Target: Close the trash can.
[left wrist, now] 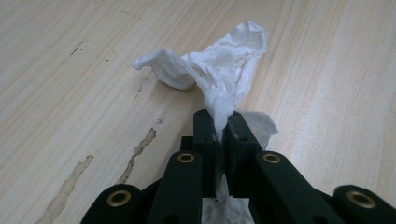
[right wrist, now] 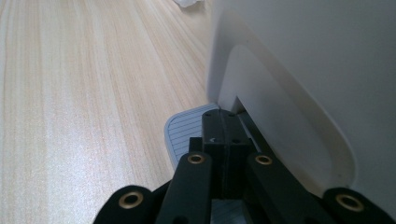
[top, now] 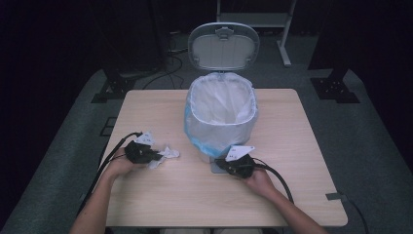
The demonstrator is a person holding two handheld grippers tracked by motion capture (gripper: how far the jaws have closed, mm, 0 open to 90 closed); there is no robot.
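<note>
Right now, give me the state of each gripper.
Left gripper: closed on the crumpled tissue.
Right gripper: closed, holding nothing, jaws on the bin's pedal.

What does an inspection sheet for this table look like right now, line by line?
Surface: wooden table, a few dark marks near the tissue.
Job's things: crumpled tissue; pedal bin, lid up, white liner inside.
Clutter: nothing seen.
Grippers: left gripper jaws shut on the tissue; right gripper jaws shut, pressing the bin's pedal.
Cables: black cables trail from each gripper toward the person.
Surroundings: dark room, stand legs on grey floor.
</note>
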